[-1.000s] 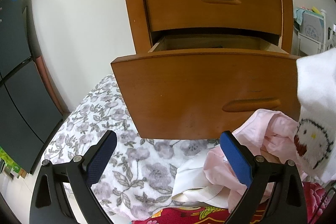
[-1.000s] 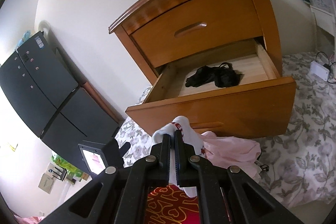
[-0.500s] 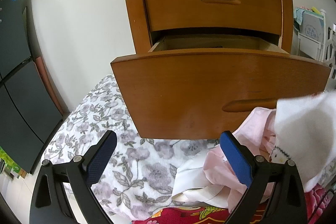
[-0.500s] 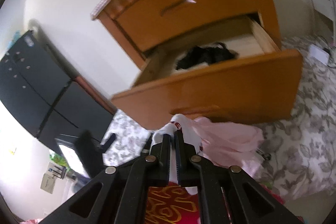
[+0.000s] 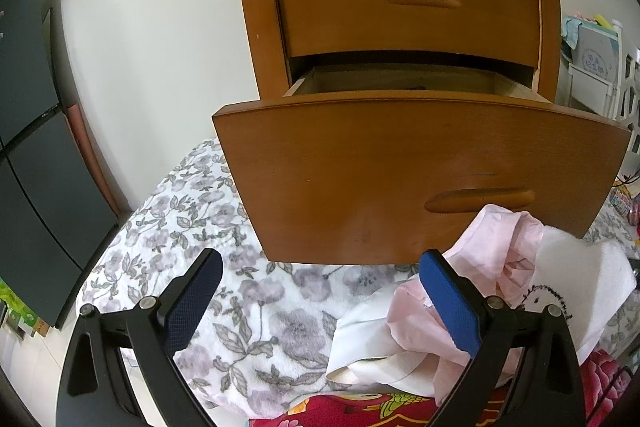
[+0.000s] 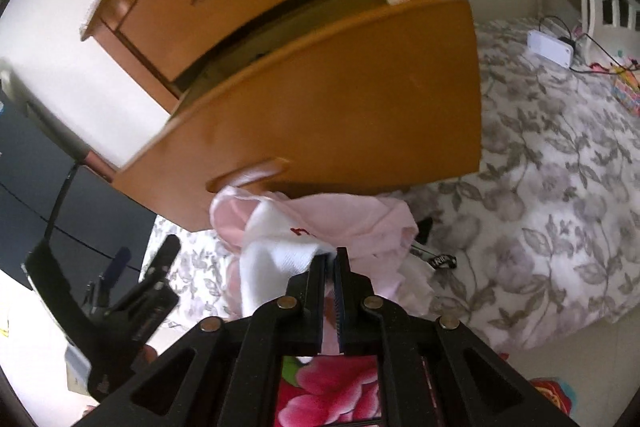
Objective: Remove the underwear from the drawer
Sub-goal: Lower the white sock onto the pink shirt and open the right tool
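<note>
A: Since a second ago the right tool (image 6: 330, 255) has dropped — white underwear (image 6: 280, 259) that hung up beside the drawer front (image 5: 420, 179) now sits low on the pink garment (image 5: 492, 251). Left tool (image 5: 316, 303) hasn't budged.

B: States?

A: Right tool pressed together, pinching a fold of the white underwear. Left tool spread wide, nothing between its pads, hovering over the floral bed cover (image 5: 192, 227).

B: Where's the underwear exactly?

A: Out of the drawer, draped on the clothes pile just in front of the drawer front, near the foot edge of the bed cover where the red blanket (image 6: 328, 387) starts.

B: Step in hand?

A: Setting it down, I'd judge. To do it well: lower until the cloth lies slack on the pile, then release — don't let go while it hangs, and keep clear of the drawer handle (image 5: 480, 199).

B: Orientation?

A: Crumpled. In the right wrist view its long axis runs from the pinch down-left, toward the left tool; printed side up in the left view. Waistband direction — can't tell. Drawer inside isn't visible from here either.
</note>
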A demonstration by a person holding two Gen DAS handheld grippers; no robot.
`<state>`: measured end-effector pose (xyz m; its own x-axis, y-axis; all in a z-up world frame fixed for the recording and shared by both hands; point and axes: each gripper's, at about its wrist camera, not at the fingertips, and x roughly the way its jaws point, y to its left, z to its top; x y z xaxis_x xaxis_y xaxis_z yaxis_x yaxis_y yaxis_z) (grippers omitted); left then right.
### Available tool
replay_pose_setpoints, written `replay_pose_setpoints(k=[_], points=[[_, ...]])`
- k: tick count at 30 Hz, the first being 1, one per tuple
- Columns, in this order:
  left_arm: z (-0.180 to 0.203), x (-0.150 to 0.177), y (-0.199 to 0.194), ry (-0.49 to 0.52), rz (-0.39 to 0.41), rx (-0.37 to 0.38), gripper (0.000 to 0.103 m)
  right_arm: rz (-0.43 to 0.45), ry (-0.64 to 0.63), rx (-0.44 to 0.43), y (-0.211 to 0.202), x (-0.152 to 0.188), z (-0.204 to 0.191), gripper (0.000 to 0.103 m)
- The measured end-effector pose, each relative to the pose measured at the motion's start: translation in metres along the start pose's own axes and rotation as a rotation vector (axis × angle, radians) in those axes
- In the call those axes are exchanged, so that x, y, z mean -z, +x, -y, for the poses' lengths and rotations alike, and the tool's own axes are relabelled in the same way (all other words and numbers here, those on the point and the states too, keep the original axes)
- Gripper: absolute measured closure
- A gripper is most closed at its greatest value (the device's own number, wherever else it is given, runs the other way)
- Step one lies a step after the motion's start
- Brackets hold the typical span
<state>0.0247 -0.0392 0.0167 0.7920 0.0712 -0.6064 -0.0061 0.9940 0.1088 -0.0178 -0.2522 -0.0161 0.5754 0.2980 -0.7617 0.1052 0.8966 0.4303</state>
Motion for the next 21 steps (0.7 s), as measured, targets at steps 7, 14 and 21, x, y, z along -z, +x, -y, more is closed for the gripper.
replay_pose_setpoints(k=[7, 14, 21], points=[[0.000, 0.000, 0.000, 0.000, 0.000, 0.000, 0.004, -0.058, 0.004, 0.054, 0.019, 0.007, 0.011, 0.096], [0.000, 0.000, -0.001, 0.000, 0.000, 0.000, 0.004, -0.083, 0.005, 0.078, 0.019, 0.010, 0.014, 0.096], [0.000, 0.001, -0.001, -0.001, -0.003, 0.000, 0.004, -0.082, -0.020, 0.105, 0.010, 0.008, 0.007, 0.096]])
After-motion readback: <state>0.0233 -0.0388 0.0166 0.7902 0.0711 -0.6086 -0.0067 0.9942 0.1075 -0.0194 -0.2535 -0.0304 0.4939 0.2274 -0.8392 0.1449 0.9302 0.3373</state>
